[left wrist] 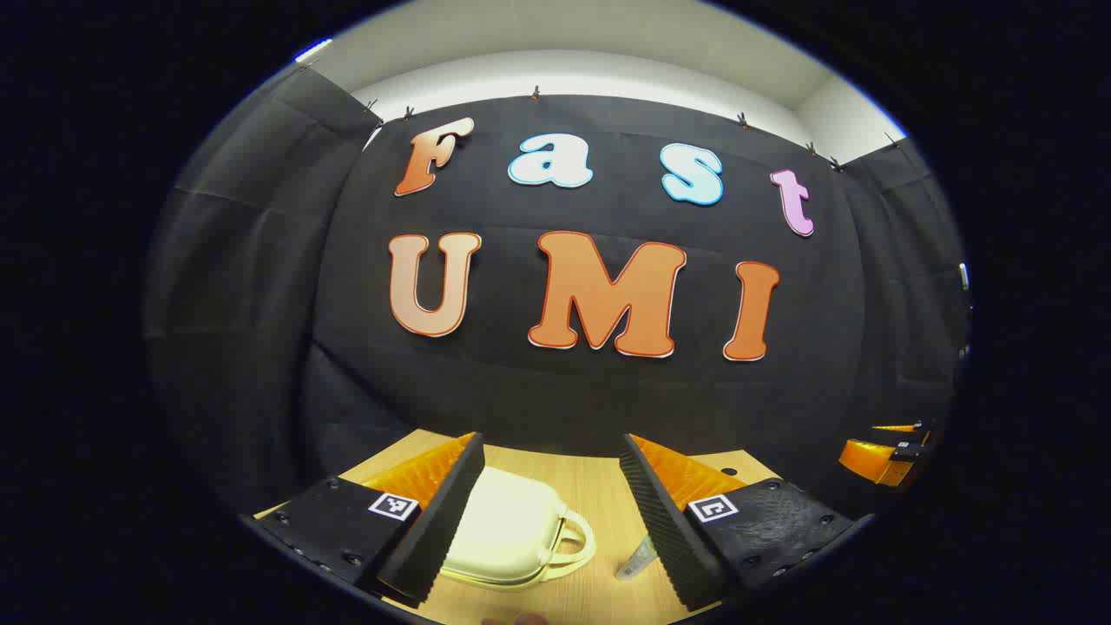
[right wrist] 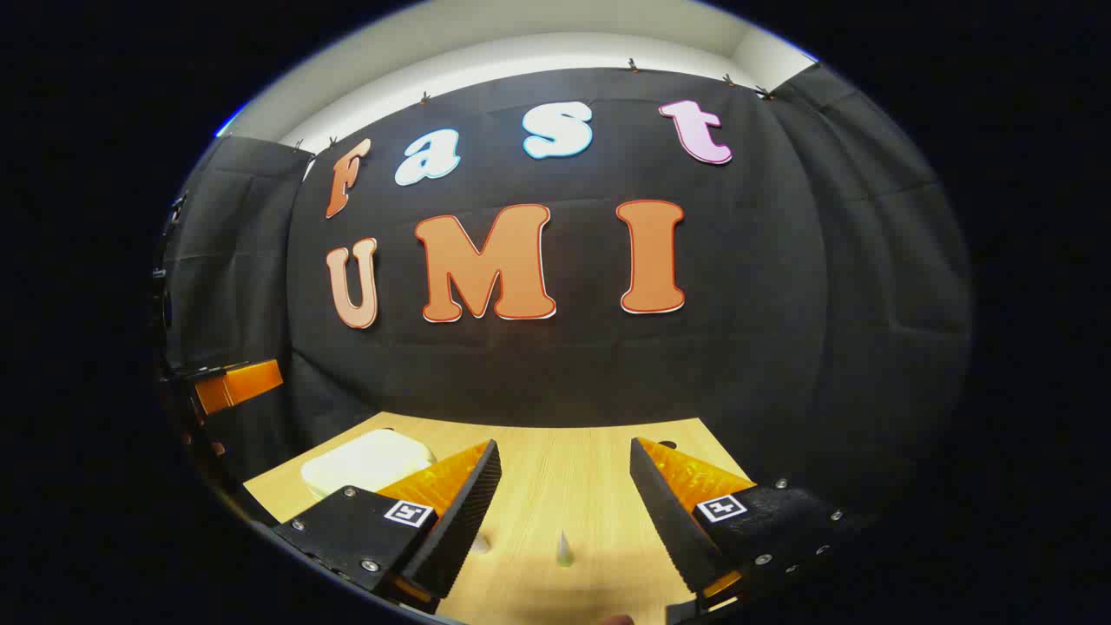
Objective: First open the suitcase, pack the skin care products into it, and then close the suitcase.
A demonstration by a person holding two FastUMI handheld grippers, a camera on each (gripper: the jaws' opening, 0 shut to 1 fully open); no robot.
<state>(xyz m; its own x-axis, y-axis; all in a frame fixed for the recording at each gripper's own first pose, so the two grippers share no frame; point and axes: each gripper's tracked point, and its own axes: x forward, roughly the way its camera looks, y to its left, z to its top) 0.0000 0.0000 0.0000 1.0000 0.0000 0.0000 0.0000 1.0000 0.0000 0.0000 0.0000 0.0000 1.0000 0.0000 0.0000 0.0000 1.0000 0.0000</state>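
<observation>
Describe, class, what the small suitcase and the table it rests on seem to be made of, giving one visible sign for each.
The suitcase looks like hard moulded plastic, cream with a soft sheen: rounded corners, a smooth lid, a moulded loop handle. It is closed. The table looks like light wood or wood-look laminate, matt: fine straight grain lines run along it. Which of the two cannot be told.

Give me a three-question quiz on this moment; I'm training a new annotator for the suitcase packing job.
1. True or false: the suitcase lies closed on the table.
2. In the left gripper view, the small tube lies nearest which finger of the left gripper: A its left one, B its right one?
3. Fill in: the right gripper is ____, holding nothing.

Key: 1 true; 2 B; 3 open.
</observation>
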